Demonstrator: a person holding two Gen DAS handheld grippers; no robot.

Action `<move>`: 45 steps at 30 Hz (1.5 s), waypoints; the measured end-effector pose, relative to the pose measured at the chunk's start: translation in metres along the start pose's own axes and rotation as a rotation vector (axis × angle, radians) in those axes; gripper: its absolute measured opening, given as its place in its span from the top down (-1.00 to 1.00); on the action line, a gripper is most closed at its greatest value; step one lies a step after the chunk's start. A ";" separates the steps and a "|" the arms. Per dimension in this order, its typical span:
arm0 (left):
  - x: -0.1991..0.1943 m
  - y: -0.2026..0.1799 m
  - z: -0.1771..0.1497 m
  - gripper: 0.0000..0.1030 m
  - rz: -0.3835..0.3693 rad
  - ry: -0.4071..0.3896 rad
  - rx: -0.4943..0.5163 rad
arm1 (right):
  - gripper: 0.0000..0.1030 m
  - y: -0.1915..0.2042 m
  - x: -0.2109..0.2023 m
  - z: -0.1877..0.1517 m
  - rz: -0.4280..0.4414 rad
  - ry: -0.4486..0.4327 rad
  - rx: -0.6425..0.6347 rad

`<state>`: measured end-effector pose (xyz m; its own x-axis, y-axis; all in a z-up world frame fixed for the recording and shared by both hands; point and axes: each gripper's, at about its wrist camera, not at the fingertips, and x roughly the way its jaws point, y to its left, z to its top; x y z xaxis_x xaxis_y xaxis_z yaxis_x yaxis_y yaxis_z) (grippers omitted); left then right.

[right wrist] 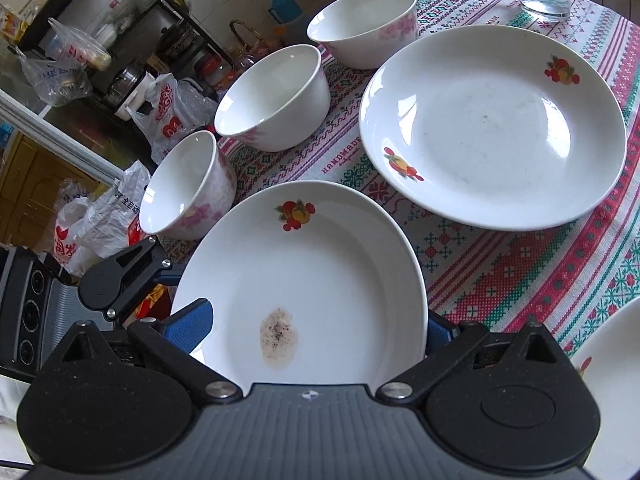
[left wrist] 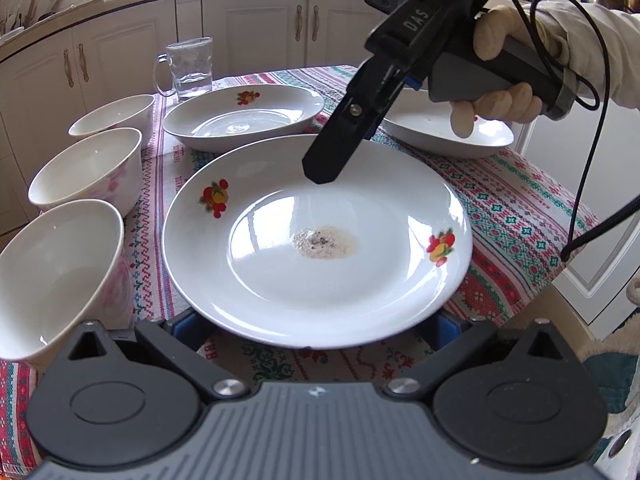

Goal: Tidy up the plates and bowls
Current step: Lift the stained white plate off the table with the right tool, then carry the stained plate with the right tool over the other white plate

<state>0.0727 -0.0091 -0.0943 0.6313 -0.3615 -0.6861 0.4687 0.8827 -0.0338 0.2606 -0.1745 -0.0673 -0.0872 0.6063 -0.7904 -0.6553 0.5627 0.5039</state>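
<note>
My left gripper [left wrist: 316, 322] sits at the near rim of the stained plate [left wrist: 280, 280], jaws spread wide with a blue pad on either side of the rim; the fingertips are hidden under the plate, so I cannot tell whether they touch it. My right gripper [left wrist: 320, 170] hangs tip-down over the far rim of the same plate, its fingers seen edge-on from the left wrist view; from the right wrist view the jaws stand wide apart, a blue pad [right wrist: 188, 326] on each flank of the plate, nothing pinched. A gloved hand [left wrist: 496, 80] grips the right handle, and "DAS" reads in pale letters on the gripper body. The stained plate is white with red-and-yellow fruit decals and a brownish speckled smear [left wrist: 324, 242] at its centre. Beyond it lies a second fruit-decal plate [left wrist: 244, 118], and to its right, behind the right gripper, a third plate [left wrist: 448, 136]. Left of the stained plate stand three white bowls with pink flowers: near [left wrist: 56, 276], middle [left wrist: 86, 170], far [left wrist: 114, 114]. A glass mug [left wrist: 188, 68] stands behind the second plate. All rest on a cross-stitch patterned tablecloth [left wrist: 520, 208]; "HANDMADE" is woven into it just beside the second plate. Off the table beyond the bowls, plastic bags [right wrist: 168, 116] carry red print I cannot read fully.
</note>
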 end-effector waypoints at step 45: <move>0.010 -0.025 0.061 -0.98 -0.143 -0.011 0.162 | -1.00 -0.009 -0.076 -0.040 -0.124 -0.193 0.064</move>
<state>0.1044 -0.0533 -0.0557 0.5576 -0.4836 -0.6747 0.6467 0.7627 -0.0122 0.2429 -0.2482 -0.0253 0.1395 0.6232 -0.7695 -0.6028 0.6700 0.4333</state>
